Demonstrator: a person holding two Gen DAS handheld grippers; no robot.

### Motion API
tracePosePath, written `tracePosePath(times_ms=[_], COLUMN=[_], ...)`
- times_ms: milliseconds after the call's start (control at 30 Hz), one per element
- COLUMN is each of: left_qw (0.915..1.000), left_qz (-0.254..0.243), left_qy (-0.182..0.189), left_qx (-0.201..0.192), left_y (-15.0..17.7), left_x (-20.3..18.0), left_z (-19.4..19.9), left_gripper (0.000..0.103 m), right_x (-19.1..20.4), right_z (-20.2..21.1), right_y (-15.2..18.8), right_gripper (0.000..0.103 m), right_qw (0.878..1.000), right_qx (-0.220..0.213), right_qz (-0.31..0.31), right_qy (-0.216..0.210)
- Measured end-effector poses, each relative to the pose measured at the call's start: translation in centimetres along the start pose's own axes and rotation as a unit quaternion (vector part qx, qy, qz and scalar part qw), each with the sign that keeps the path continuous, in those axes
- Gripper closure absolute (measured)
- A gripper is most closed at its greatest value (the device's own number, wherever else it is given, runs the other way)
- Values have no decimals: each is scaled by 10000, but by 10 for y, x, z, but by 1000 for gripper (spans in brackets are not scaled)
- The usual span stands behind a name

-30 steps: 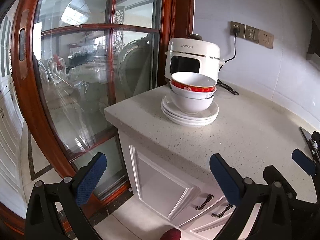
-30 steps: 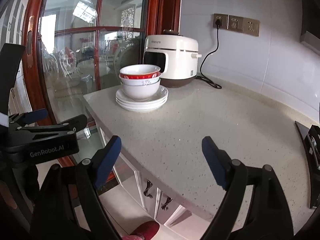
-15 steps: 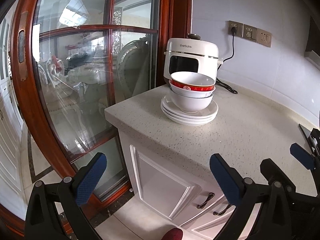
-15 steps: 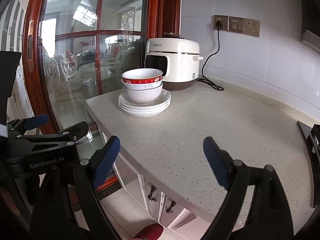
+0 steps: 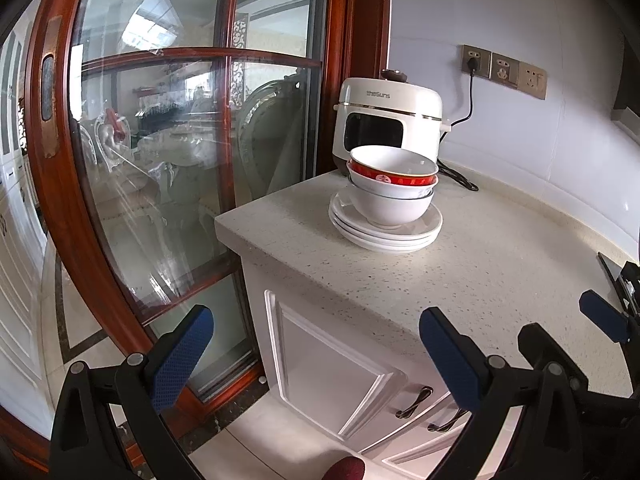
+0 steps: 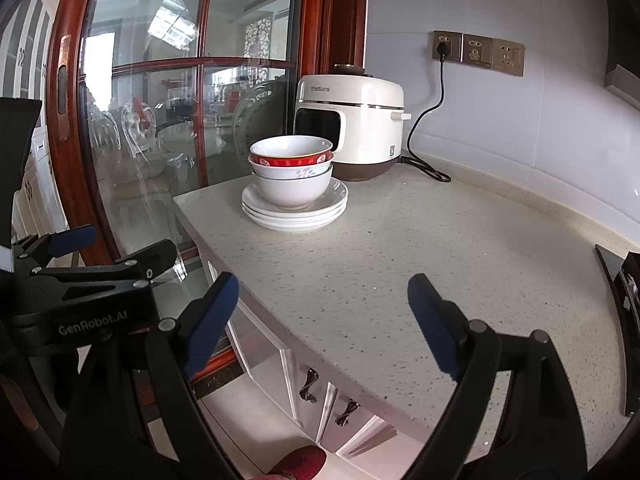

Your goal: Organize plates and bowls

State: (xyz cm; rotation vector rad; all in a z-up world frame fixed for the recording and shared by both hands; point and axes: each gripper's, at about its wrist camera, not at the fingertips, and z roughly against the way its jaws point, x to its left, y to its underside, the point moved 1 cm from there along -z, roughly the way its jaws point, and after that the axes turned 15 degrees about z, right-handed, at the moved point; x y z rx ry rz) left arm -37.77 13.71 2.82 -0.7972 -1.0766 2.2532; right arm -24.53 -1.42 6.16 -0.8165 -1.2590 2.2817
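Three nested bowls (image 5: 390, 190) (image 6: 292, 172) stand on a stack of three white plates (image 5: 420, 232) (image 6: 332, 206) near the left end of the speckled countertop (image 5: 500, 280) (image 6: 440, 260). The top bowl has a red band. My left gripper (image 5: 316, 344) is open and empty, held off the counter's front corner, well short of the stack. My right gripper (image 6: 322, 316) is open and empty above the counter's front edge, also far from the stack. Each gripper appears in the other's view: the left gripper (image 6: 112, 246) at the left, a right fingertip (image 5: 600, 316) at the right.
A white rice cooker (image 5: 388, 120) (image 6: 352, 124) stands behind the stack, its cord (image 6: 428, 136) plugged into wall sockets (image 6: 478, 52). A wood-framed glass door (image 5: 180, 160) closes off the left. A dark hob edge (image 6: 618, 280) lies far right. Cabinet drawers (image 5: 332, 368) sit below.
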Motion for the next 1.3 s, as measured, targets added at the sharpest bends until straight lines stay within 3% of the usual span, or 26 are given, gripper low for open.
tracePosePath(times_ms=[1300], left_qw=[9997], left_qz=[-170], left_qy=[-146], left_qx=[62], left_y=[8], left_x=[-10], left_z=[1], left_gripper=[0], right_x=[-3], right_z=[2], right_y=[4], right_gripper=[13], right_qw=[9999], right_qx=[124], right_qz=[-110], right_qy=[48])
